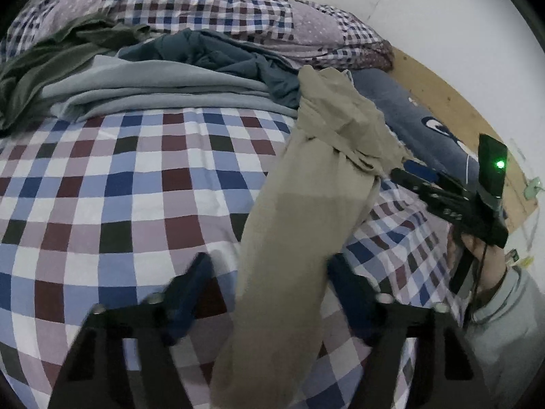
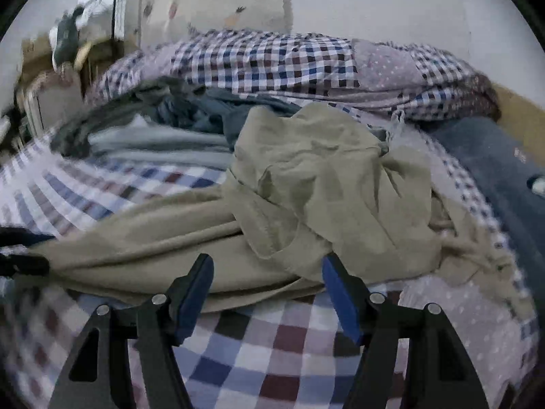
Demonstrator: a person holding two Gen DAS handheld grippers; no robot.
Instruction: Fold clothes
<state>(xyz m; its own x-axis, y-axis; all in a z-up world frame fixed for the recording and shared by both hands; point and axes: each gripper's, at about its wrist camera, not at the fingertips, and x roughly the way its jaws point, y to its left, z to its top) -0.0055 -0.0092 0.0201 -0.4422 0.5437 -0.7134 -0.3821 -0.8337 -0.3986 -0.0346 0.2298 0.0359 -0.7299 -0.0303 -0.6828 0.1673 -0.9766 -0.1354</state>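
Both tongs stand wide: your left gripper (image 1: 269, 283) has the khaki trousers' (image 1: 299, 204) leg between its fingers, running toward 1 o'clock, while your right gripper (image 2: 267, 283) faces the bunched waist at 12 o'clock.

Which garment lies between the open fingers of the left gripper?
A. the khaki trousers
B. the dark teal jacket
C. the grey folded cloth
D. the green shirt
A: in the left wrist view a leg of the khaki trousers runs up between the spread fingers of the left gripper, while the other clothes lie further back on the bed.
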